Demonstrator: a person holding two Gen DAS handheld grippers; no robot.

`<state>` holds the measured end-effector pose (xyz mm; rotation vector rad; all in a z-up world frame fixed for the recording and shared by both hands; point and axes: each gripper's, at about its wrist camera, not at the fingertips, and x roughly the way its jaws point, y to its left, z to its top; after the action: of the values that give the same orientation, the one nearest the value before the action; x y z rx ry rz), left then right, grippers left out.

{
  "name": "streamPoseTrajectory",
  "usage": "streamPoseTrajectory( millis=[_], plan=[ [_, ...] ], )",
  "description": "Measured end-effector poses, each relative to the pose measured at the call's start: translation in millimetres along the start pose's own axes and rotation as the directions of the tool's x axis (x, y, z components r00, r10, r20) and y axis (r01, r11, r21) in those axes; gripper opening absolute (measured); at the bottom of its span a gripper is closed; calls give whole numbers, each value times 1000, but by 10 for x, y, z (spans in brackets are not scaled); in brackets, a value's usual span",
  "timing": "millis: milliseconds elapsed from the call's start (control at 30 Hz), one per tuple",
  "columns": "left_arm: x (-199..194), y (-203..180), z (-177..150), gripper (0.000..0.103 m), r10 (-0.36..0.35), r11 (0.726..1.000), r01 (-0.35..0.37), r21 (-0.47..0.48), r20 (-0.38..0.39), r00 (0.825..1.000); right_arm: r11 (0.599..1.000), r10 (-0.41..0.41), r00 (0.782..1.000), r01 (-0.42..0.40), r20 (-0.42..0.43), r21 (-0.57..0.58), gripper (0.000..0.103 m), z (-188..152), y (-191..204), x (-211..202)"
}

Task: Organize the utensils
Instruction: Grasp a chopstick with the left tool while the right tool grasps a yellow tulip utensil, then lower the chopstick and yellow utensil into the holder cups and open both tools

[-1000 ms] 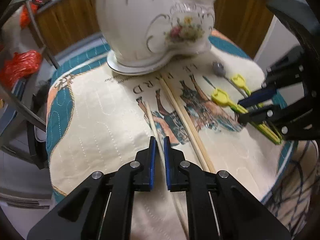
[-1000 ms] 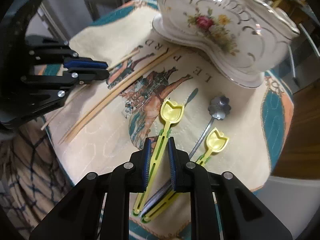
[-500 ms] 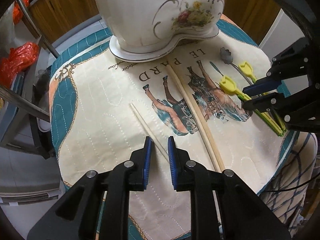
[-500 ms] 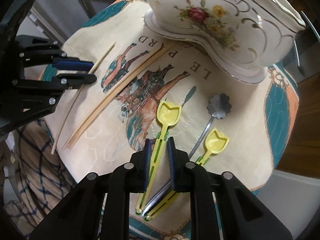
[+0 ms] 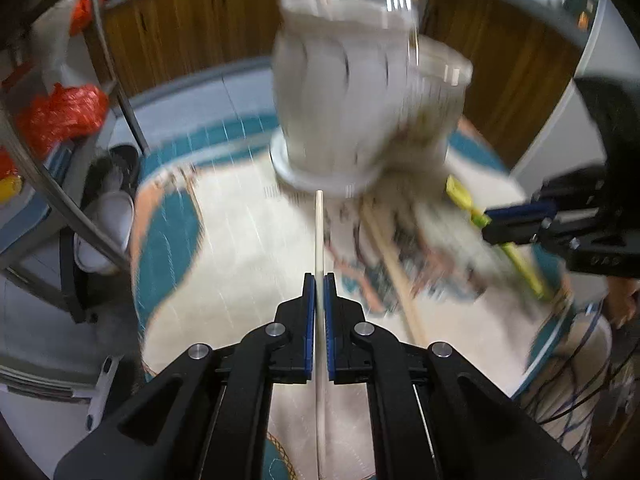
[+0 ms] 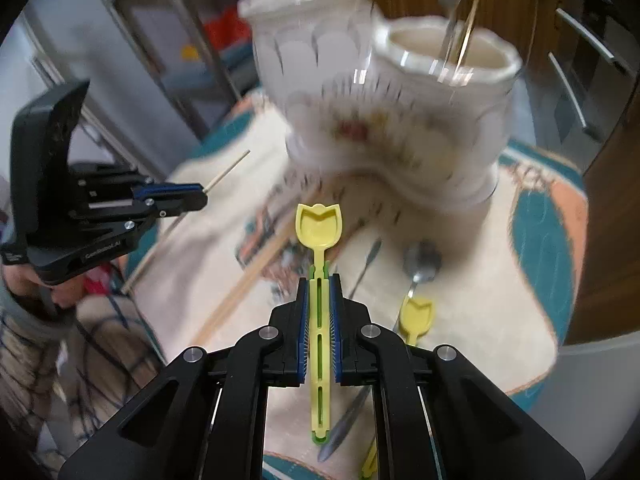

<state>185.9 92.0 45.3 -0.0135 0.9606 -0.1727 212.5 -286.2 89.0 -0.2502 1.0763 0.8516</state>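
My left gripper (image 5: 319,280) is shut on a pale chopstick (image 5: 319,232) and holds it above the cloth, pointing at the white ceramic utensil holder (image 5: 352,112). It also shows in the right wrist view (image 6: 200,197) with the chopstick (image 6: 228,170). My right gripper (image 6: 319,280) is shut on a yellow tulip spoon (image 6: 318,228), lifted off the cloth. The right gripper also shows in the left wrist view (image 5: 490,224). The holder (image 6: 384,128) has chopsticks in its tall part and forks in the low part.
On the printed cloth (image 5: 248,248) lie two more chopsticks (image 5: 396,268), a second yellow spoon (image 6: 418,314), a metal spoon (image 6: 420,264) and a metal utensil (image 6: 344,436). A metal rack (image 5: 44,184), red bags and shoes are left. Wooden cabinets stand behind.
Both grippers have closed and lifted: the left took the chopstick off the cloth, the right raised the yellow spoon. Both views have swung up toward the holder's rim.
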Motion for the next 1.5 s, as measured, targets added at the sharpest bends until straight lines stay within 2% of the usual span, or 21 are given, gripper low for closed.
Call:
streamPoseTrajectory(
  millis=[67, 133, 200, 300, 333, 367, 433, 533, 600, 667, 700, 767, 800, 933, 1033, 1133, 1200, 1233, 1267, 1367, 1500],
  plan=[
    [-153, -18, 34, 4, -24, 999, 26, -20, 74, 997, 1000, 20, 998, -21, 67, 13, 10, 52, 21, -95],
    [-342, 1, 72, 4, -60, 997, 67, -36, 180, 982, 998, 43, 988, -48, 149, 30, 10, 54, -13, -226],
    [-448, -1, 72, 4, -69, 995, 85, -57, 247, 967, 997, 55, 970, -66, 236, 40, 10, 41, -66, -362],
    [-572, 19, 158, 4, -103, 987, 142, -77, 376, 921, 994, 64, 932, -90, 355, 58, 10, 56, -108, -512],
    [-615, 16, 185, 4, -106, 985, 154, -82, 424, 900, 992, 81, 918, -114, 389, 61, 10, 64, -144, -548],
    [-633, 0, 224, 4, -110, 983, 163, -82, 447, 888, 990, 87, 905, -125, 417, 65, 10, 78, -175, -570],
    [-681, -41, 285, 4, -117, 980, 183, -80, 509, 853, 991, 77, 887, -119, 455, 64, 10, 109, -150, -560],
    [-670, -72, 393, 4, -112, 978, 193, -81, 575, 810, 993, 48, 855, -95, 516, 65, 10, 195, -187, -558],
    [-652, -100, 510, 4, -101, 980, 184, -75, 614, 783, 995, 32, 825, -82, 564, 64, 10, 272, -254, -587],
    [-657, -100, 605, 4, -95, 982, 178, -67, 640, 763, 994, 25, 788, -87, 615, 71, 10, 346, -336, -599],
    [-657, -111, 678, 4, -83, 983, 169, -66, 665, 742, 993, 30, 775, -97, 631, 72, 10, 377, -365, -607],
    [-677, -122, 775, 4, -72, 985, 163, -66, 696, 715, 989, 41, 740, -125, 671, 77, 10, 465, -451, -613],
    [-691, -110, 835, 4, -61, 983, 167, -77, 721, 690, 989, 44, 729, -130, 683, 75, 10, 488, -462, -623],
    [-759, -42, 973, 4, -21, 973, 194, -125, 788, 615, 991, 19, 695, -107, 719, 77, 10, 667, -511, -615],
    [-751, -14, 1099, 4, 19, 971, 187, -148, 829, 559, 994, -9, 671, -78, 742, 82, 10, 772, -522, -618],
    [-704, 35, 1201, 4, 30, 968, 197, -153, 857, 515, 995, -39, 668, -41, 743, 89, 10, 843, -529, -541],
    [-611, 25, 1218, 4, 54, 969, 181, -168, 859, 509, 996, -50, 680, -21, 732, 88, 10, 854, -528, -464],
    [-534, 8, 1214, 4, 55, 969, 180, -171, 854, 518, 996, -56, 683, -11, 728, 87, 10, 846, -519, -440],
    [-485, 13, 1213, 4, 53, 969, 179, -173, 846, 530, 996, -65, 691, 3, 720, 87, 10, 844, -520, -398],
    [-329, -21, 1190, 4, 53, 972, 156, -176, 811, 582, 996, -78, 708, 24, 702, 87, 10, 799, -508, -331],
    [-265, -69, 1029, 4, 41, 979, 126, -158, 766, 642, 995, -92, 726, 49, 681, 82, 10, 714, -463, -288]
  ],
)
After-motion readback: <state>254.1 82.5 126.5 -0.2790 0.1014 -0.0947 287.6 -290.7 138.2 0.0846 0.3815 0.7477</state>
